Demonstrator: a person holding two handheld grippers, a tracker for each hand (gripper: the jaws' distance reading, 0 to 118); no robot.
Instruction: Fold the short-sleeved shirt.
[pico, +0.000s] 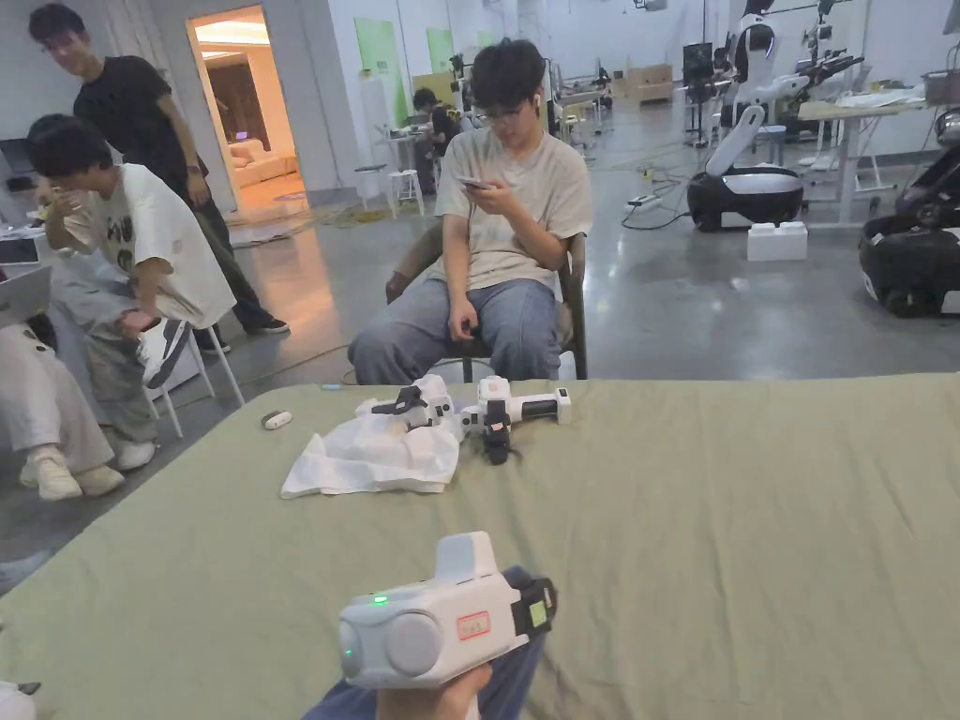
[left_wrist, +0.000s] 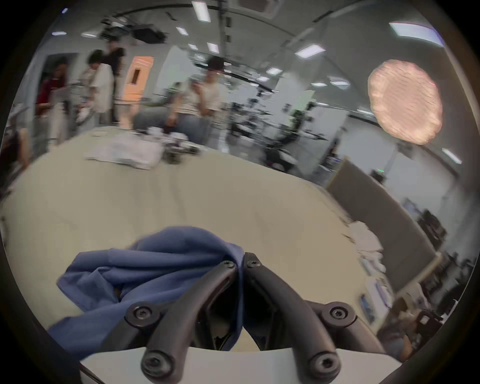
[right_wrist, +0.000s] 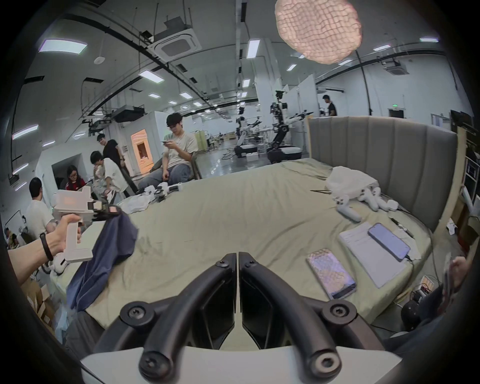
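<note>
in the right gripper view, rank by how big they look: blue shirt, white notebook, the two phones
1. blue shirt, hanging from the left hand-held gripper
2. white notebook
3. the two phones, patterned and blue: look alike, so unranked; the patterned one lies nearer the camera.

Blue shirt (left_wrist: 155, 270), olive-green bedsheet (pico: 712, 525)

A robotics lab: wheeled robots (pico: 745, 183) stand on an open concrete floor (pico: 712, 309).
</note>
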